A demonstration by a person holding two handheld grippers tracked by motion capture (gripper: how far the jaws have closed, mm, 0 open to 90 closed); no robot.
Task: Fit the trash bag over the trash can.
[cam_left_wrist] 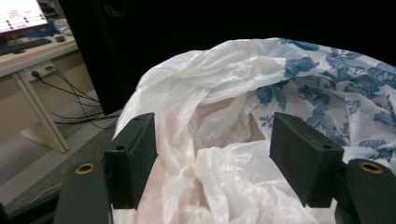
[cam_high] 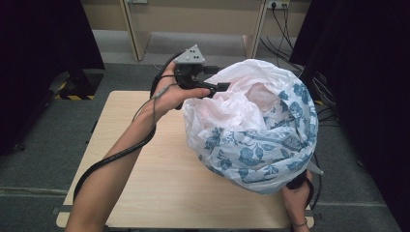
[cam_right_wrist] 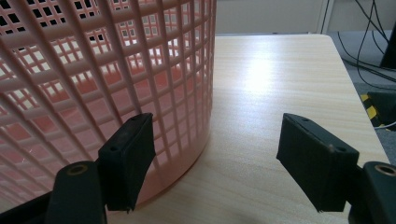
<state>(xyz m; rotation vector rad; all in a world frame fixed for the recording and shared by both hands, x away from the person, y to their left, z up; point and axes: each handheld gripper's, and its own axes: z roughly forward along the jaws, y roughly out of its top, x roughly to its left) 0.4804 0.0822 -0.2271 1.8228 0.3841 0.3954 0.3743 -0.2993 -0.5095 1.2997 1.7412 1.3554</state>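
A white plastic bag (cam_high: 256, 125) with a blue flower print is draped over a pink lattice basket (cam_right_wrist: 93, 84) on the wooden table (cam_high: 145, 159). My left gripper (cam_high: 220, 87) is held level at the bag's far left rim. In the left gripper view this gripper (cam_left_wrist: 215, 140) is open, and the crumpled bag film (cam_left_wrist: 224, 116) lies loose between and beyond its black pads. My right gripper (cam_right_wrist: 215, 140) is open low by the basket's foot, its left pad (cam_right_wrist: 128, 158) close in front of the lattice wall. In the high view the bag hides most of that gripper above the person's right hand (cam_high: 297, 198).
Black curtains (cam_high: 43, 58) stand at both sides. Wooden desk legs (cam_high: 135, 34) and floor cables (cam_high: 285, 29) lie beyond the table. A yellow-black striped base (cam_high: 75, 96) sits on the floor at the left. The table's near right edge (cam_right_wrist: 355, 102) is close to my right gripper.
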